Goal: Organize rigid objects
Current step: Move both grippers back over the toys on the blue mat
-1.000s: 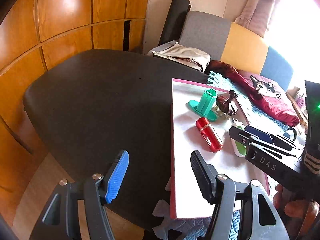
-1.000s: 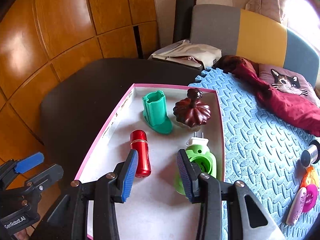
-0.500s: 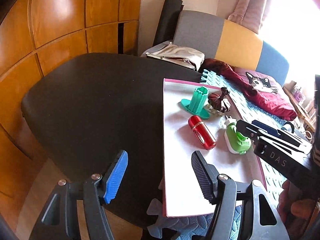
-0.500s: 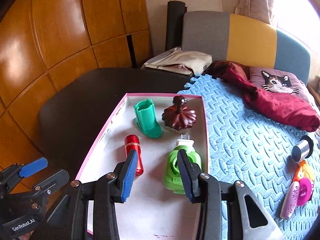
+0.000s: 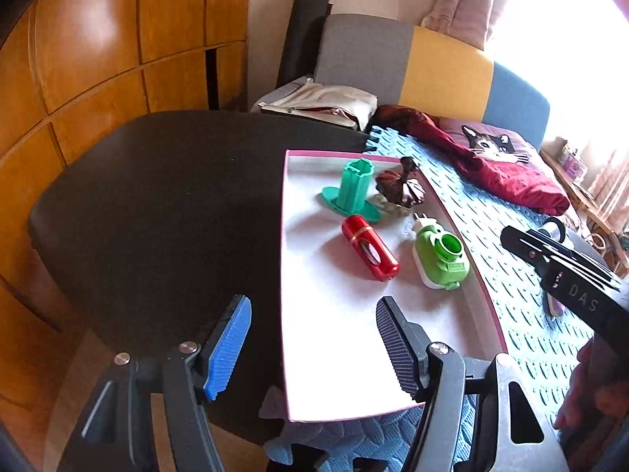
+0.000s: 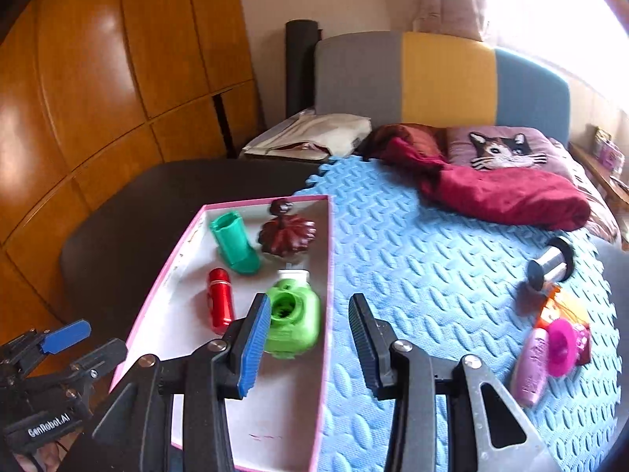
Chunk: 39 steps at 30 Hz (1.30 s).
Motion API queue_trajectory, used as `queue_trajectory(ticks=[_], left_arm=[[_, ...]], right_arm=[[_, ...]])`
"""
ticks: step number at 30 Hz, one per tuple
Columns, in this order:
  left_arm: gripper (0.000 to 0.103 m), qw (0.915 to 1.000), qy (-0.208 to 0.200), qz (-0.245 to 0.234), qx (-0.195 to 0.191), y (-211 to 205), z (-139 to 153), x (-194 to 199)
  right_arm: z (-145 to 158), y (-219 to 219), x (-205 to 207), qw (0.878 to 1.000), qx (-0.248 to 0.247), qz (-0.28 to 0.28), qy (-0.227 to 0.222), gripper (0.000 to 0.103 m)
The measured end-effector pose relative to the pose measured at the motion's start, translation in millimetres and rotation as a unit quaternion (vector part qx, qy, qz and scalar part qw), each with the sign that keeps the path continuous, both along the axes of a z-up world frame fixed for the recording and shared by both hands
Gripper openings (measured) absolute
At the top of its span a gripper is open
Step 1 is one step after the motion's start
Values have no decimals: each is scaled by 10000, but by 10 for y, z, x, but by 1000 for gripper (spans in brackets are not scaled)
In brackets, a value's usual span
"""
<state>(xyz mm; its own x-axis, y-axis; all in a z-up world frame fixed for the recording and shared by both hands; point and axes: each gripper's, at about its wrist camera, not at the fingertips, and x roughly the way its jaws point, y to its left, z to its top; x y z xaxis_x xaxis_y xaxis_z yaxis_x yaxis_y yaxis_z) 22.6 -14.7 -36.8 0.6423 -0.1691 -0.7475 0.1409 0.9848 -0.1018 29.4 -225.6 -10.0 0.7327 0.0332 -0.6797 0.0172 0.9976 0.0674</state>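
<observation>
Both claws empty, four items boxed, loose items on the mat.

Your right claw (image 6: 306, 338) stands apart, holding nothing, above the box's (image 6: 329, 275) right rim; your left claw (image 5: 314, 346) likewise gapes over its near-left edge. Boxed: green plug-in unit (image 6: 293, 324), prongs pointing away from you; red cylinder (image 6: 220, 301), long axis running near to far; teal holder (image 6: 235, 242), upright; brown pumpkin piece (image 6: 289, 232). Still on the blue foam mat (image 6: 412, 255): metal spool (image 6: 550, 265), pink case (image 6: 530, 365). The spool is probably light, stiff, slick and apt to roll; grip across its barrel.
</observation>
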Motion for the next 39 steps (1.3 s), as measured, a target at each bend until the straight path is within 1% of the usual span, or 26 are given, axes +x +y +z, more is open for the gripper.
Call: queue_trajectory(ticks=[6,9,13,14,18,20,22,24,27,29,31,33,36,39], left_arm=[[67,9990,-27,-450,72,-201,-8,-67],[68,9982,-52,-586,102,-309,-3,-87],[75,9964,-129,-811,189,-471,25,-110],[78,9958,-157,-871,216,-518,39,-112],[79,9926,-167,-1189,176,-706,81,-102],[79,9884,-99,-1509,108,-843,95,-120],[79,9849,-82,-1722,136,-982,112,-134],[79,9800,-46,-1987,144,-1153,121,-142],[79,9722,99,-2338,73,-1413,109,-109],[78,9679,175,-2507,63,-1599,93,-73],[74,9640,230,-2649,93,-1765,70,-59],[68,9585,252,-2836,133,-1963,39,-47],[62,9491,319,-3129,184,-2252,-20,-49],[62,9406,422,-3366,154,-2509,-87,-60]], right_arm=[[36,-490,-168,9983,114,-569,8,44],[58,-775,-260,9961,172,-861,14,45],[141,-1253,-443,9892,232,-1442,-79,45],[167,-1377,-488,9868,216,-1604,-100,45],[286,-1896,-665,9749,207,-2206,-216,45],[344,-2117,-726,9674,183,-2508,-296,45],[379,-2321,-780,9597,239,-2772,-394,46],[391,-2484,-807,9557,297,-2888,-480,48],[314,-2646,-822,9569,260,-2843,-524,49],[220,-2742,-854,9580,347,-2804,-489,49],[116,-2842,-852,9561,676,-2831,-327,49],[78,-2890,-845,9539,899,-2846,-310,49],[84,-2884,-844,9544,931,-2815,-350,49],[81,-2876,-835,9554,988,-2765,-330,49]])
